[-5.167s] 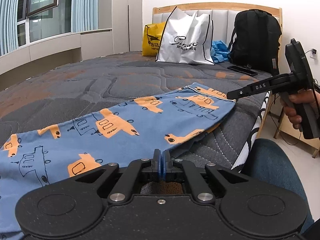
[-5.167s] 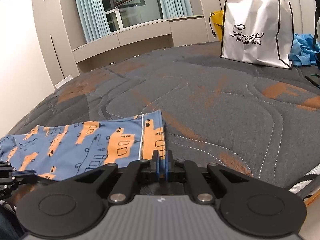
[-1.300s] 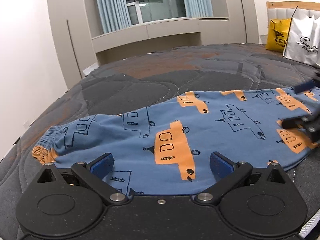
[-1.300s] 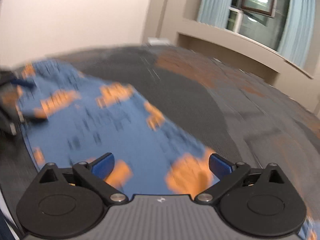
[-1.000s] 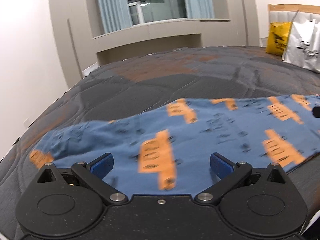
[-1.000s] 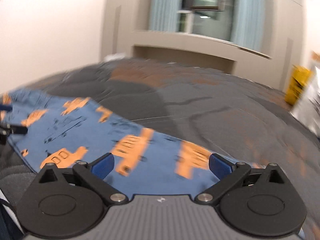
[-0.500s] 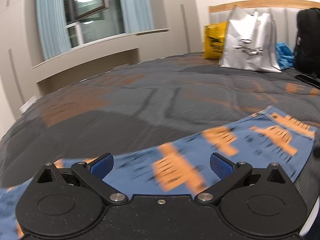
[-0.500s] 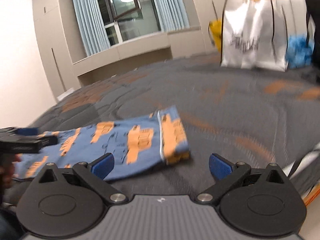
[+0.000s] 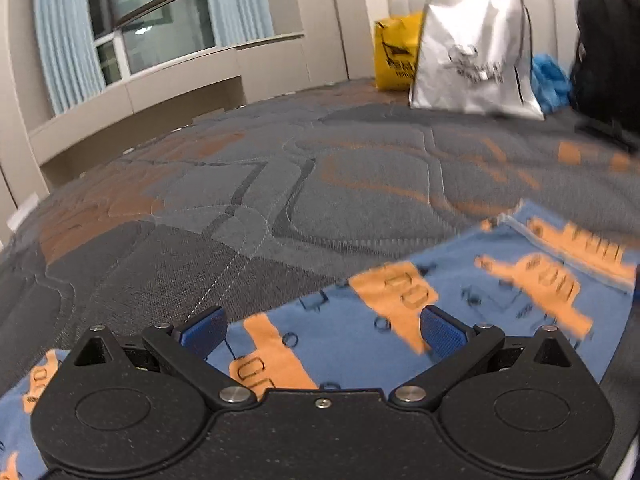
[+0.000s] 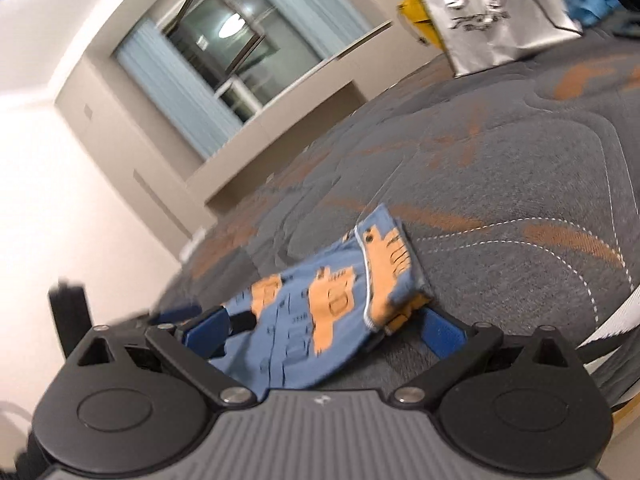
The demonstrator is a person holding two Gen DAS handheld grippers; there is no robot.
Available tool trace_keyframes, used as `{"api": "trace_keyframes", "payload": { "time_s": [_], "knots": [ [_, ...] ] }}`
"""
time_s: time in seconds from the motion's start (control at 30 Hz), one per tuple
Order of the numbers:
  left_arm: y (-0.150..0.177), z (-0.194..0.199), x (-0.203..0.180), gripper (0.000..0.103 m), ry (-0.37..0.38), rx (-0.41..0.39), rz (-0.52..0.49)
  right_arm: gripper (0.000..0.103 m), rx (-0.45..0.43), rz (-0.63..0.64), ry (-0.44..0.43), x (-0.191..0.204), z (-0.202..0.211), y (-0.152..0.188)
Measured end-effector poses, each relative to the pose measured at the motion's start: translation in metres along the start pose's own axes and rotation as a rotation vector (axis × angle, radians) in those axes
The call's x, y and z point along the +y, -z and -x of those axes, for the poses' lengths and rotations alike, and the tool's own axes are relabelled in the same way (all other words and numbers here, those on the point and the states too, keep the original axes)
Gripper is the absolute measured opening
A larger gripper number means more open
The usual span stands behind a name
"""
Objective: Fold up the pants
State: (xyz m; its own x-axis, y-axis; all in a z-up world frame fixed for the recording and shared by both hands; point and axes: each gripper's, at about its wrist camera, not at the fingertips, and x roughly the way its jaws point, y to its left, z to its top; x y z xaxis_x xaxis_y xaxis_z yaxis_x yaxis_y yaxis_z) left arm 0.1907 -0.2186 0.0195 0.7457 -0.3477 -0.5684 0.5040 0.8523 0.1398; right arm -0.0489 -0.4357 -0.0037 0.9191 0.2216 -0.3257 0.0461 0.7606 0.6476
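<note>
Blue pants (image 9: 460,304) with orange vehicle prints lie flat on the grey quilted bed (image 9: 280,184), near its front edge. My left gripper (image 9: 322,330) is open and empty, low over the middle of the pants. My right gripper (image 10: 320,330) is open and empty, tilted, just in front of the pants' right end (image 10: 336,292), where the hem edge is doubled. The other gripper's dark body (image 10: 70,312) shows blurred at the left of the right wrist view.
A white shopping bag (image 9: 472,48), a yellow bag (image 9: 394,52), blue cloth (image 9: 550,80) and a black backpack (image 9: 608,56) stand at the headboard. A window with curtains (image 9: 132,32) and a low ledge lie beyond the bed. The bed's side edge (image 10: 608,328) is at right.
Both grippers, shut on the pants five seconds ago, are open. The left view has swung right toward the headboard. The right gripper has dropped closer to the pants' end and tilted.
</note>
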Motion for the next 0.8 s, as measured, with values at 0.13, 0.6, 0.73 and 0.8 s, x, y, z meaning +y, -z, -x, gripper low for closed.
{"api": "trace_keyframes", "payload": {
  "time_s": [0.13,0.6,0.73,0.8],
  "knots": [
    [-0.016,0.007,0.01,0.103,0.11,-0.055,0.133,0.078,-0.083,-0.014,0.07,0.001,-0.002,0.007],
    [-0.06,-0.033,-0.018,0.102,0.637,0.112,0.4,0.019,-0.17,0.704,0.393,0.093,-0.04,0.053],
    [-0.058,-0.045,-0.031,0.102,0.621,0.178,0.377,0.018,-0.158,0.964,0.46,0.117,-0.061,0.082],
    [-0.055,-0.051,-0.033,0.099,0.619,0.212,0.379,0.018,-0.142,1.049,0.482,0.125,-0.071,0.094]
  ]
}}
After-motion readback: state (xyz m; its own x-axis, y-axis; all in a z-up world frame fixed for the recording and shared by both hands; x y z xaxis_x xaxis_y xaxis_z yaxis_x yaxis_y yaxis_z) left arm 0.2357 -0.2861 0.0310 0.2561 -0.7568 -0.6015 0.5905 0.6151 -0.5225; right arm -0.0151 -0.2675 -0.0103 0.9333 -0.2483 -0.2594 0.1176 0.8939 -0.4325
